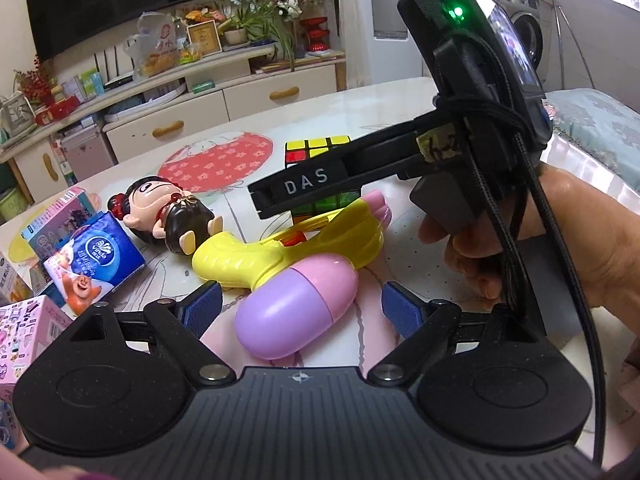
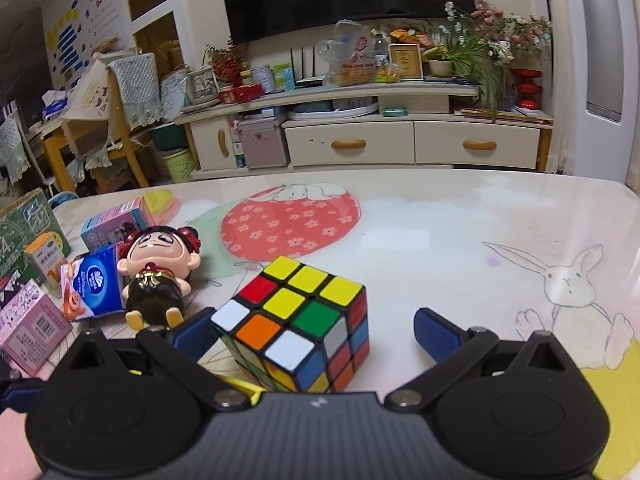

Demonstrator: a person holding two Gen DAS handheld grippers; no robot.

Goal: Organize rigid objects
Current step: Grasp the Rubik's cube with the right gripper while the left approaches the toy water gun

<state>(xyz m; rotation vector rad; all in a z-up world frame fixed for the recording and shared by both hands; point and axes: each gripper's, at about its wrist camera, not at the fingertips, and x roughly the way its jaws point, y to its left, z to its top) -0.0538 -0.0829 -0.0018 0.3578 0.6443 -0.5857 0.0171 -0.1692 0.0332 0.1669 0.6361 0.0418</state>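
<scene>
While both grippers hover low over the table (image 2: pixel 440 224), we see the left gripper (image 1: pixel 302 310) spread wide, its blue pads either side of the pink-and-purple end of a yellow toy water gun (image 1: pixel 280 264), not gripping it. The right gripper (image 2: pixel 312 330) is also released, its jaws flanking a Rubik's cube (image 2: pixel 296 320) resting on the table. A doll (image 2: pixel 158 276) lies just left of the cube, touching a blue tissue pack (image 2: pixel 90 290).

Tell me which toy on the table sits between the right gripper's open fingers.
The Rubik's cube. It stands between the right gripper's blue pads, unlike the doll lying further left and the yellow water gun by the left gripper.
</scene>
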